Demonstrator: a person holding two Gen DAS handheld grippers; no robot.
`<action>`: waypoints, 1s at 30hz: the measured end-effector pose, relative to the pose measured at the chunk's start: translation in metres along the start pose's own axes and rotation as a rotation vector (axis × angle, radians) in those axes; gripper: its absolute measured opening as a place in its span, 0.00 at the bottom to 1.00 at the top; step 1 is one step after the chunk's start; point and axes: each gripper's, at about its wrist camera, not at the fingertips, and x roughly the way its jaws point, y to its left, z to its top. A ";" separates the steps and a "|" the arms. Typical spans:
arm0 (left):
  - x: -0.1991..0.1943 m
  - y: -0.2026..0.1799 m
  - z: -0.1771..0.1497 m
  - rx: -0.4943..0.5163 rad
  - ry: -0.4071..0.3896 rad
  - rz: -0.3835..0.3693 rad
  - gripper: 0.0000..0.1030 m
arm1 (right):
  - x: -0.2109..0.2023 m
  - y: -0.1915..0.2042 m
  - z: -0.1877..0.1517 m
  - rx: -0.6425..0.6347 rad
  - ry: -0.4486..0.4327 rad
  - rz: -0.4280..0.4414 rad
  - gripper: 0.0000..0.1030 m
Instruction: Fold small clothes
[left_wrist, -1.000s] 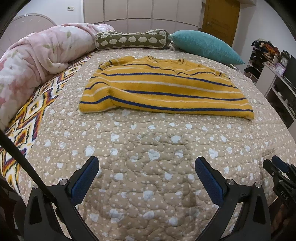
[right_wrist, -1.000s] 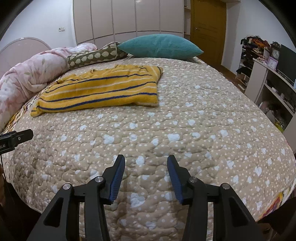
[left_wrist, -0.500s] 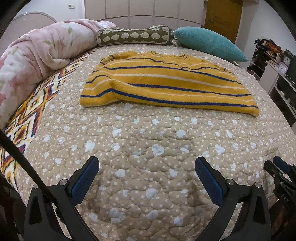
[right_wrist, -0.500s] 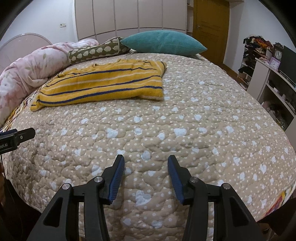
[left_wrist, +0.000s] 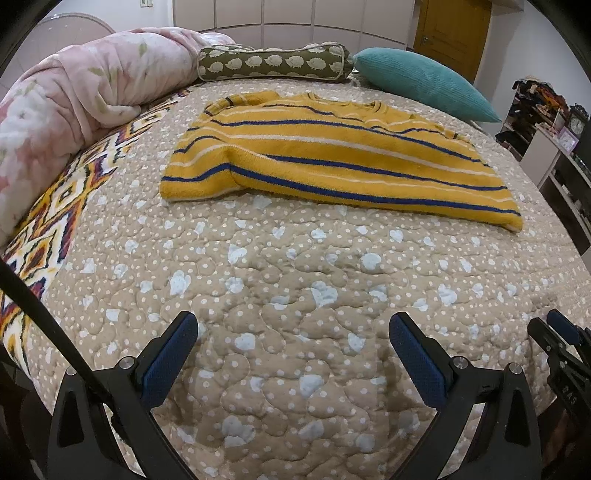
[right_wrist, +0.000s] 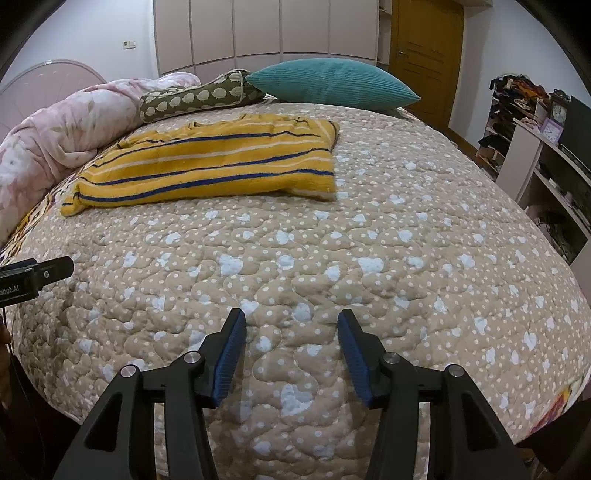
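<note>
The yellow striped sweater lies on the far half of the quilted bedspread, already doubled over into a long band, with its neckline toward the hedgehog-print bolster and the teal cushion. Both tools hang over bare quilt at the near edge, well apart from the garment. The left gripper stands wide open and holds nothing. The right gripper is about half open, also empty — its jaws have just been opening a little further, with only quilt showing between them.

The risks, as I judge them, come from the reach ahead. The knit looks thick and soft, so a pinch on the near hem could catch only the top layer and peel the existing fold apart rather than carry both layers over. A pad pushed too deep could also grab the quilt along with the sweater and drag the bedspread — the puckered stitching offers plenty to snag. The sweater's left end sits near the pink floral comforter, where cloth swung over could land on the bedding. If the two tools lift unevenly, the band will skew.
</note>
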 end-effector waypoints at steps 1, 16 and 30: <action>-0.001 0.000 0.001 -0.002 -0.004 -0.003 1.00 | -0.001 -0.002 0.001 0.004 -0.001 -0.003 0.54; -0.012 -0.002 0.001 -0.008 -0.039 0.003 1.00 | -0.021 -0.056 0.016 0.169 -0.049 -0.028 0.66; 0.002 0.011 -0.004 -0.008 -0.029 0.069 1.00 | -0.008 -0.002 0.009 0.006 -0.029 0.009 0.66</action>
